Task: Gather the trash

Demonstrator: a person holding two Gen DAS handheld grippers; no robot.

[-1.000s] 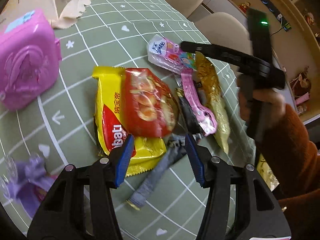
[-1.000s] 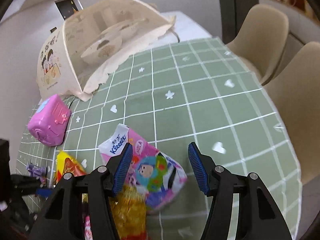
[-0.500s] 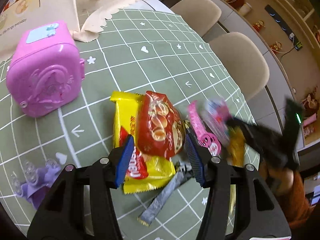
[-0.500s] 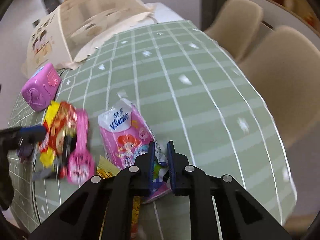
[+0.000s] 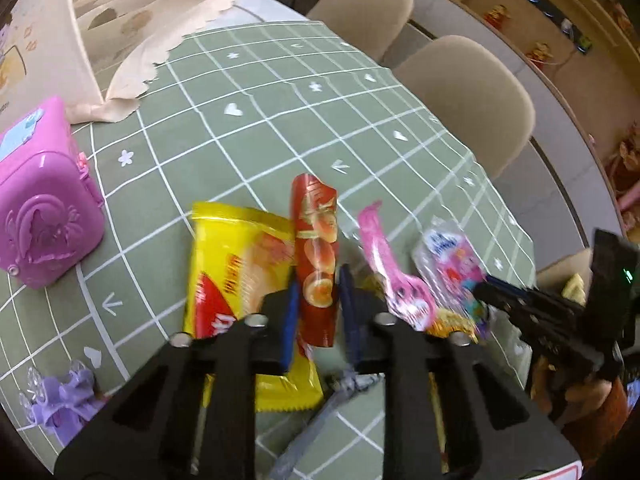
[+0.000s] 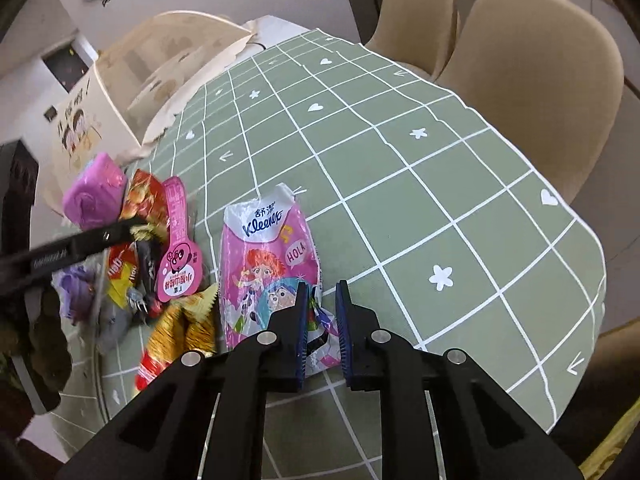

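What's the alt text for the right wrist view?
The right gripper pinches the near corner of a pink Kleenex pack lying on a green grid tablecloth, its jaws easing open slightly. Other wrappers are piled to the left beside the left gripper; two beige chairs stand behind.
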